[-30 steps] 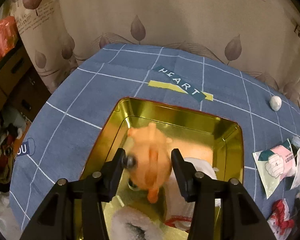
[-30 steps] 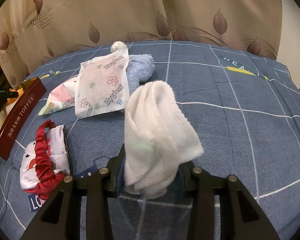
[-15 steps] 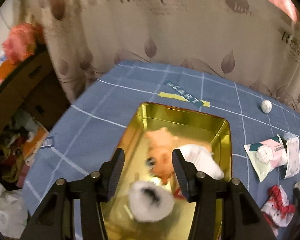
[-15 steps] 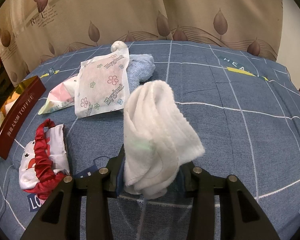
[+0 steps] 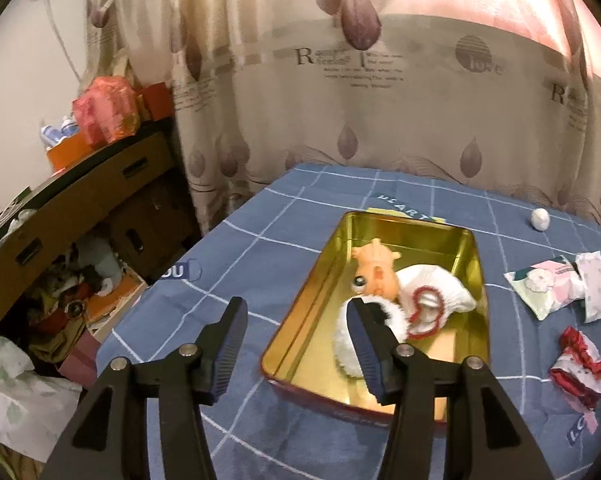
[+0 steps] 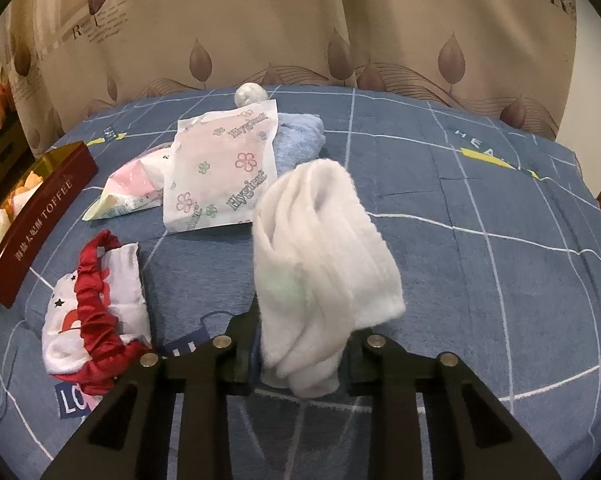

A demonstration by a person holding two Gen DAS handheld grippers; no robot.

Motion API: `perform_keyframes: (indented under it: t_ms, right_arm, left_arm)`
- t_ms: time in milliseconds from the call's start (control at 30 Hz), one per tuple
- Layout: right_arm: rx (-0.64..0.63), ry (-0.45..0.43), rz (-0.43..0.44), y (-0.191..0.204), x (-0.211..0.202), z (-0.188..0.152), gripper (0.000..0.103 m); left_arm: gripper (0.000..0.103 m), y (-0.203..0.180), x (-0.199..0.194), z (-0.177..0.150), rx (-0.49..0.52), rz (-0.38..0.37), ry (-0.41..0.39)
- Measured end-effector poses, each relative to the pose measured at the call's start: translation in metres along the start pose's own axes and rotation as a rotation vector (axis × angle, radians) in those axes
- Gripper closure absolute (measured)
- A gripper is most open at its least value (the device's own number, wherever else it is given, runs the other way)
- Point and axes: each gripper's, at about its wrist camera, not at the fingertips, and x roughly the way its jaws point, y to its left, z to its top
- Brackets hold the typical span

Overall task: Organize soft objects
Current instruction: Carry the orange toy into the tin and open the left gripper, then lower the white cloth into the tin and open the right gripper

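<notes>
The right gripper [image 6: 300, 354] has its fingers [image 6: 242, 340] closing on a white cloth [image 6: 320, 256], which stands bunched up between them, pressed from both sides, above the blue checked worktop [image 6: 480, 272]. To its left lies a red-trimmed pouch [image 6: 96, 312], then two packets [image 6: 220, 176] overlapping a blue towel [image 6: 300, 142], with a small white ball [image 6: 250, 94] at the far edge. A red tin [image 6: 40, 216] marked TOFFEE sits at the left.

The left gripper [image 5: 296, 340] hangs over the tin's near left corner, its fingers [image 5: 230, 344] spread and opening, nothing between them. Beyond them the tin's gold inside [image 5: 466, 264] holds an orange toy [image 5: 376, 276], a white pouch with a red cord [image 5: 432, 300] and a fluffy white thing [image 5: 348, 344], partly hidden by the right-hand finger. Curtains [image 5: 360, 100] hang behind.
</notes>
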Motion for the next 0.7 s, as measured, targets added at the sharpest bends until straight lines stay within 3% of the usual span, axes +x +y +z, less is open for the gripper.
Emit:
perform_keyframes:
  t_ms: [167,367,700]
  right_arm:
    - [0.006,-0.025,0.002,0.005,-0.018,0.009,0.078]
    - [-0.017,-0.066,0.073,0.031,-0.045,0.033,0.078]
    - [-0.171,-0.059,0.252,0.139,-0.05,0.056,0.078]
  left_arm:
    - [0.049,0.001,0.003,-0.003,-0.004,-0.001,0.028]
    - [0.049,-0.002,0.004,-0.006,0.012,0.011,0.032]
    - [0.049,0.007,-0.001,-0.013,-0.01,0.0,0.047]
